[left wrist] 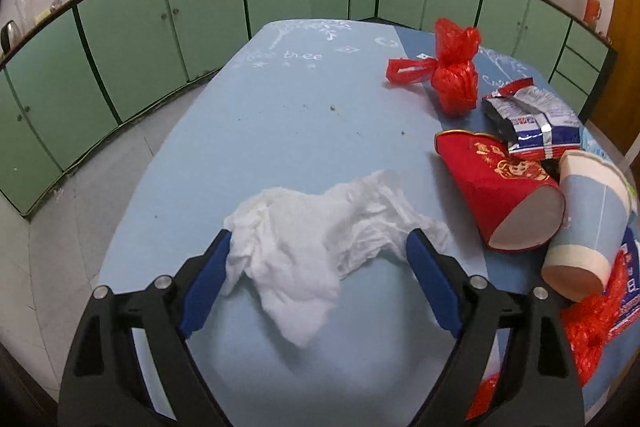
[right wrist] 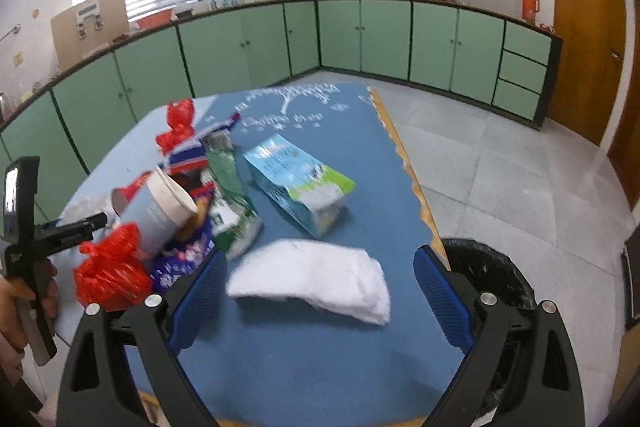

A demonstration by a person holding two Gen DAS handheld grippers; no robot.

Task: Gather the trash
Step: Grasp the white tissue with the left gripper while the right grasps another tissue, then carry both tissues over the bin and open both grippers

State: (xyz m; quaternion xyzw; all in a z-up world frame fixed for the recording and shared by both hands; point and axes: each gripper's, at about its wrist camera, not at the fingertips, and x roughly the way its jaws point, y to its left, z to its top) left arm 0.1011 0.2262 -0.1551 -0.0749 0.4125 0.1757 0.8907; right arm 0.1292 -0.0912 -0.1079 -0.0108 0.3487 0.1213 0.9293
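So far little of the trash can be counted as collected: tissues (left wrist: pixel 320 247), cups (left wrist: pixel 588 219), wrappers (left wrist: pixel 532 119), a carton (right wrist: pixel 300 183) and red bags (left wrist: pixel 456 71) are left on the tabletop (left wrist: pixel 280 131), the bin (right wrist: pixel 488 275) is seen beside it, and both the left gripper (left wrist: pixel 320 267) and the right gripper (right wrist: pixel 320 283) are held with fingers wide, a tissue lying ungripped between each pair.

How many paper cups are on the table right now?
2, both lying on their sides in the pile: the red cup and the blue-and-white cup beside it. The clutter may hide others.

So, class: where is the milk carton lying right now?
In the right wrist view, the milk carton lies on the blue table mat, just beyond the white tissue, right of the green packet.
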